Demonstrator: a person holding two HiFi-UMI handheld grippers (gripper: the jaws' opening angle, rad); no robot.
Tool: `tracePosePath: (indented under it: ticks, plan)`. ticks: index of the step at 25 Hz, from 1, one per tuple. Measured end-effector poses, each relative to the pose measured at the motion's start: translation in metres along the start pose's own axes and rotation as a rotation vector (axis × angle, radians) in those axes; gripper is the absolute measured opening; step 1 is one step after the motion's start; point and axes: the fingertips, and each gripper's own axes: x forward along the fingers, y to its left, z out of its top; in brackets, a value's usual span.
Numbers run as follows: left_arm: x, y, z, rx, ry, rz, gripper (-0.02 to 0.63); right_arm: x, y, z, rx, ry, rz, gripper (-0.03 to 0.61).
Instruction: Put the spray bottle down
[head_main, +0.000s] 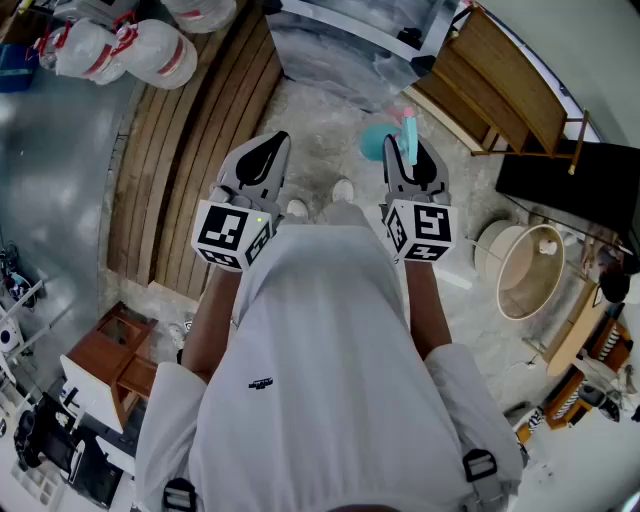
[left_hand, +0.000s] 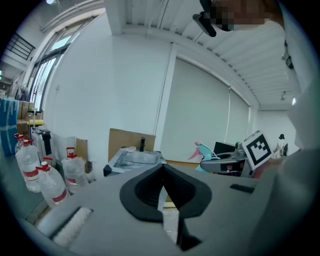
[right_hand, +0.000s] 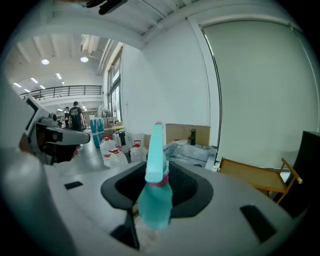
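A teal spray bottle (right_hand: 156, 192) with a pink trigger stands upright between the jaws of my right gripper (right_hand: 157, 175), which is shut on its body. In the head view the spray bottle (head_main: 382, 140) sticks out ahead of the right gripper (head_main: 403, 150), high above the floor. My left gripper (left_hand: 162, 187) is shut with nothing in it, and the left gripper (head_main: 275, 150) is held level beside the right one. From the left gripper view the spray bottle (left_hand: 206, 152) shows to the right.
Water jugs (head_main: 120, 45) stand at the far left beside wooden planks (head_main: 200, 130) on the floor. A metal sink unit (left_hand: 132, 157) lies ahead. A wooden folding frame (head_main: 510, 80), a black panel (head_main: 570, 185) and a round bin (head_main: 530, 265) are on the right.
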Motion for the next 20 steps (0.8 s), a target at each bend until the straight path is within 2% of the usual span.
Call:
tracePosePath:
  ticks: [5, 12, 17, 20]
  plan:
    - [0.015, -0.036, -0.002, -0.005, -0.002, 0.021, 0.003, -0.016, -0.027, -0.001, -0.015, 0.001, 0.013, 0.135]
    - [0.038, -0.062, -0.006, -0.01, 0.027, 0.017, 0.004, -0.027, -0.063, -0.005, 0.004, -0.009, 0.013, 0.135]
    - [0.064, -0.081, 0.003, 0.025, 0.036, 0.021, 0.003, -0.029, -0.101, -0.002, 0.038, -0.02, 0.015, 0.135]
    - [0.079, -0.086, 0.007, 0.032, 0.034, 0.029, 0.003, -0.023, -0.12, 0.002, 0.024, -0.027, 0.021, 0.135]
